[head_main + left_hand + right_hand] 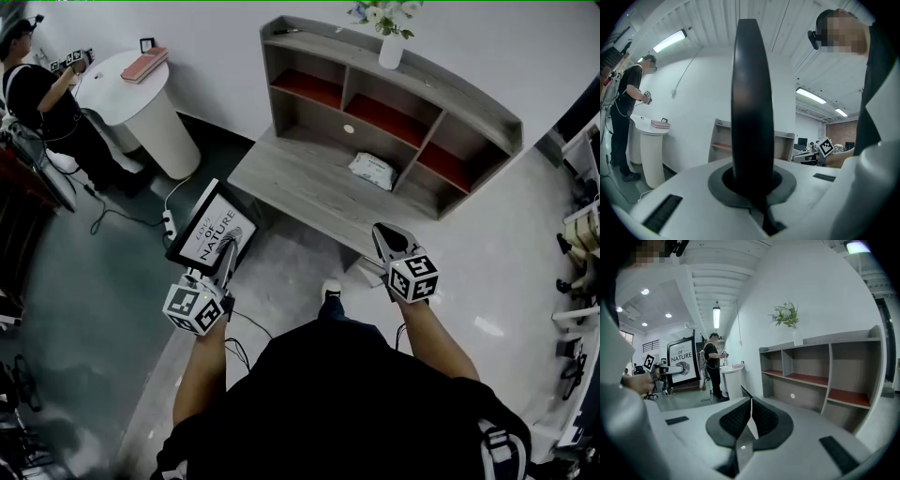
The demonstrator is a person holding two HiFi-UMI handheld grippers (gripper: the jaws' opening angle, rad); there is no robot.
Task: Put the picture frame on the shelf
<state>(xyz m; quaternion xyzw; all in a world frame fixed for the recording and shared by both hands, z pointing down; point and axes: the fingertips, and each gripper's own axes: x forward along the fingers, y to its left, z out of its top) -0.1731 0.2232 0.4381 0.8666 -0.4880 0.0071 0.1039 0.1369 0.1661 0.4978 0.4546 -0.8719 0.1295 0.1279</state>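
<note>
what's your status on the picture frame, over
Left gripper shut on picture frame, short of the shelf. Right gripper shut, empty. White packet lies on shelf's lower surface.

The black picture frame (pixel 212 234), its white print reading "NATURE" beside a dark swirl, hangs tilted in the air to the left of the grey wood-grain shelf (pixel 309 178) and clear of it. The shut jaws of the left gripper (pixel 228 258) pinch its lower edge. The shelf stands against the white wall, its upper compartments floored in red above a broad lower ledge.
</note>
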